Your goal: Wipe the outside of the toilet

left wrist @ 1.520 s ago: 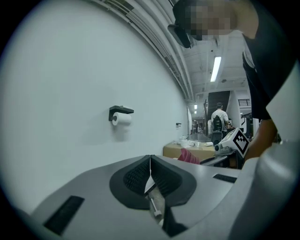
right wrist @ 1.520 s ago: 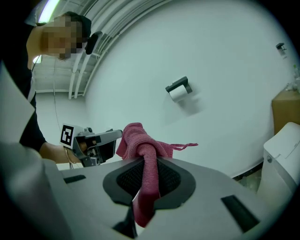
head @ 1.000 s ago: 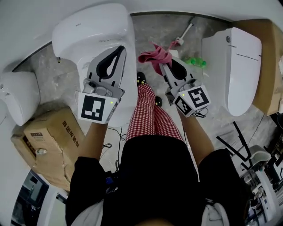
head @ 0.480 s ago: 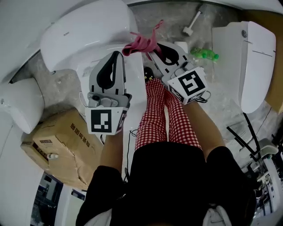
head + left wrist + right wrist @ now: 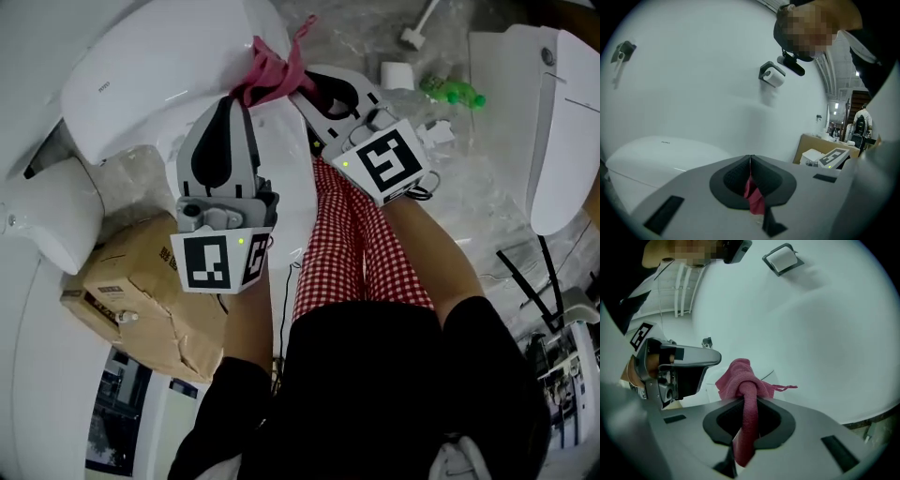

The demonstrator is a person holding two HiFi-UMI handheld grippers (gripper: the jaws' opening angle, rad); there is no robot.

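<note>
By the toilet (image 5: 141,84) edge, you had both grippers on one pink cloth (image 5: 272,70). Pulling them apart could have yanked it free, or left just a knot dabbing the shell. Your left gripper (image 5: 232,101) had its jaws closed on a thin scrap of it. Your right gripper (image 5: 302,80) was clamped on the twisted tail, with the wad bunched past the tips.

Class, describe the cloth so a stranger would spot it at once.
Start at the big white toilet at the head view's upper left. By its right edge the left gripper and right gripper both clamp a crumpled cloth. It is plain pink against all the white, unlike the red-checked trousers below.
</note>
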